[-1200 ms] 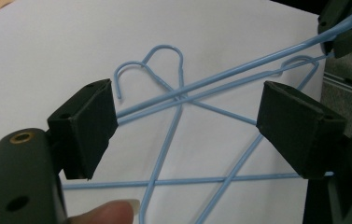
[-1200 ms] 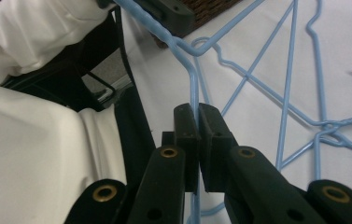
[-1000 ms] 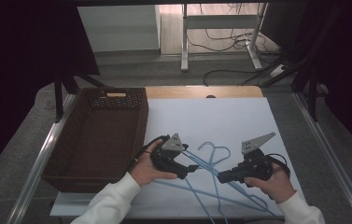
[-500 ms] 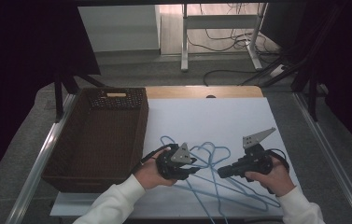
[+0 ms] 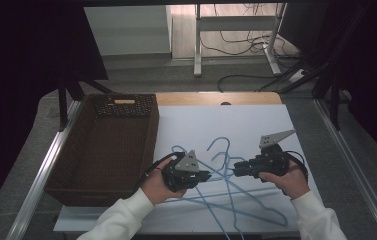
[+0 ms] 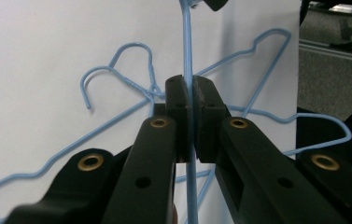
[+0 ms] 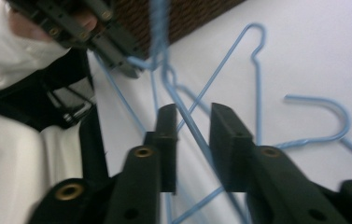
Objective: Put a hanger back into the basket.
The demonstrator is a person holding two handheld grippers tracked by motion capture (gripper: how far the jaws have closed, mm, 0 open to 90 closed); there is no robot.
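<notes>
My left gripper (image 5: 205,176) has just closed, clamping a blue wire hanger (image 6: 187,56) on the white table (image 5: 256,120). My right gripper (image 5: 237,172) has just been opening; wire passes between its parted jaws. Tangled hangers (image 5: 236,192) crowd both; brown basket (image 5: 106,145) stands left.

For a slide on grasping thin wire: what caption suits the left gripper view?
Left hand-held gripper clamped shut on a blue wire hanger above the white table.

Three blue wire hangers (image 5: 226,175) lie tangled on the table, one brown basket (image 5: 101,145) sits beside them, and two grippers are above.
</notes>
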